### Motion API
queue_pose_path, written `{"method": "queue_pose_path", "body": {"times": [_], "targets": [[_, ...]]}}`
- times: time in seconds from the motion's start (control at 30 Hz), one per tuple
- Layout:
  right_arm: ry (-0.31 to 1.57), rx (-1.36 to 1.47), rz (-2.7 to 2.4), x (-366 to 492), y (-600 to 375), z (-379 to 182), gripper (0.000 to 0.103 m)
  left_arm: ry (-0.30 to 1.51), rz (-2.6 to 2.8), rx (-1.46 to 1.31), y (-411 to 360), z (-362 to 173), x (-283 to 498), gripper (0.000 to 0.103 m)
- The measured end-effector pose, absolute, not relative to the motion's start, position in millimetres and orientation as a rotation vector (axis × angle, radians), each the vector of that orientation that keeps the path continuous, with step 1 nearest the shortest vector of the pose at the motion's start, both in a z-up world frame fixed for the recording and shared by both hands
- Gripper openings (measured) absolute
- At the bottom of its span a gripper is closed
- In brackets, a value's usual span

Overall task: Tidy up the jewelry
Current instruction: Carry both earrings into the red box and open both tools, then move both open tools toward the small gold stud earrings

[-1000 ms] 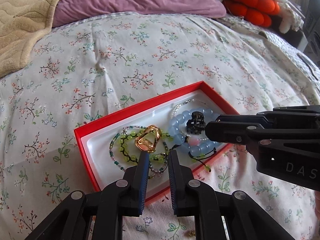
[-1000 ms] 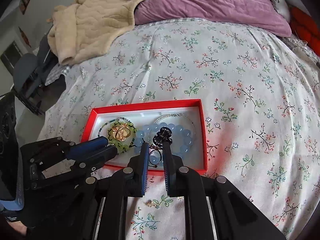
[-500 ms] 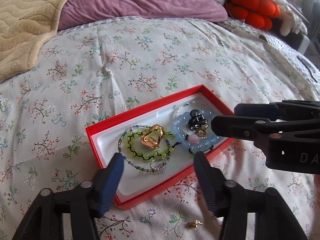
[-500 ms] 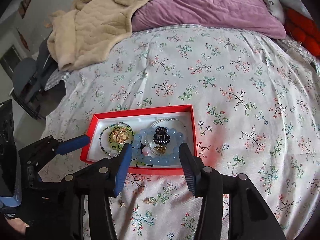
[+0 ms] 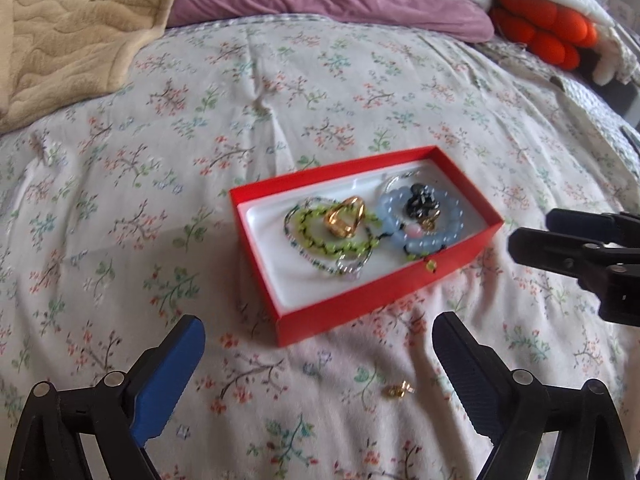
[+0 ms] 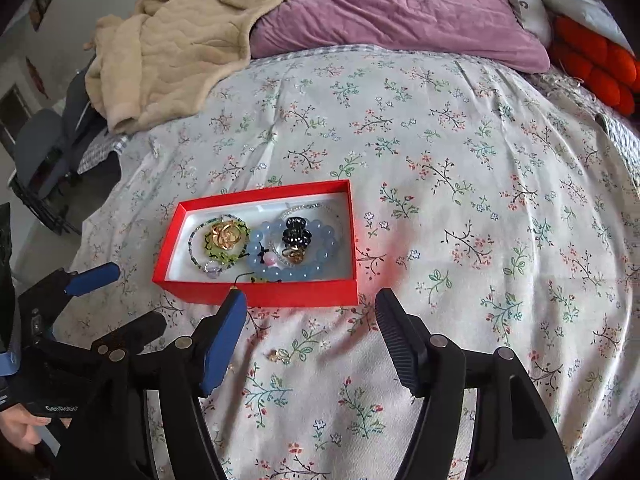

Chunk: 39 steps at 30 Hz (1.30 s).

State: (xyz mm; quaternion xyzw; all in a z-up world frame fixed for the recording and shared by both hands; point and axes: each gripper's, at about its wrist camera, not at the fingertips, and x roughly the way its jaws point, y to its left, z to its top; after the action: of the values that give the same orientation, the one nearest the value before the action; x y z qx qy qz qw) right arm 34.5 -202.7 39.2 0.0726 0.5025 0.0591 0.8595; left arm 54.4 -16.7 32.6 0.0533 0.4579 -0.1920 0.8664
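Note:
A red box with a white lining sits on the floral bedspread. It holds a green beaded bracelet, a gold clip, a pale blue bead bracelet, a black clip and a gold ring. A small gold earring lies on the bedspread in front of the box. My left gripper is open and empty, short of the box. My right gripper is open and empty, above the earring.
A beige blanket and a purple pillow lie at the far end of the bed. An orange plush item sits at the far right. The bed edge and a dark chair are at the left in the right wrist view.
Both grippers have opened from shut and pulled back from the box. A ring now lies in the blue bracelet and a small piece sits by the green bracelet.

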Motion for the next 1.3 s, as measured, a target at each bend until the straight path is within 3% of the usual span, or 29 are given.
{"method": "queue_pose_path", "body": {"times": [0.37, 0.8, 0.93, 1.3], "targets": [[1.157, 0.098, 0.121, 4, -197, 22, 0.080, 1.095, -0.355, 0.058, 3, 9, 40, 0.098], [1.243, -0.045, 0.070, 0, -195, -13, 0.080, 1.091, -0.436, 0.162, -16, -31, 26, 0.097], [1.258, -0.056, 0.075, 0, -196, -18, 0.080, 1.066, -0.502, 0.186, -32, -34, 22, 0.087], [1.282, -0.082, 0.078, -2, -198, -26, 0.080, 1.044, -0.582, 0.233, -59, -38, 24, 0.043]]}}
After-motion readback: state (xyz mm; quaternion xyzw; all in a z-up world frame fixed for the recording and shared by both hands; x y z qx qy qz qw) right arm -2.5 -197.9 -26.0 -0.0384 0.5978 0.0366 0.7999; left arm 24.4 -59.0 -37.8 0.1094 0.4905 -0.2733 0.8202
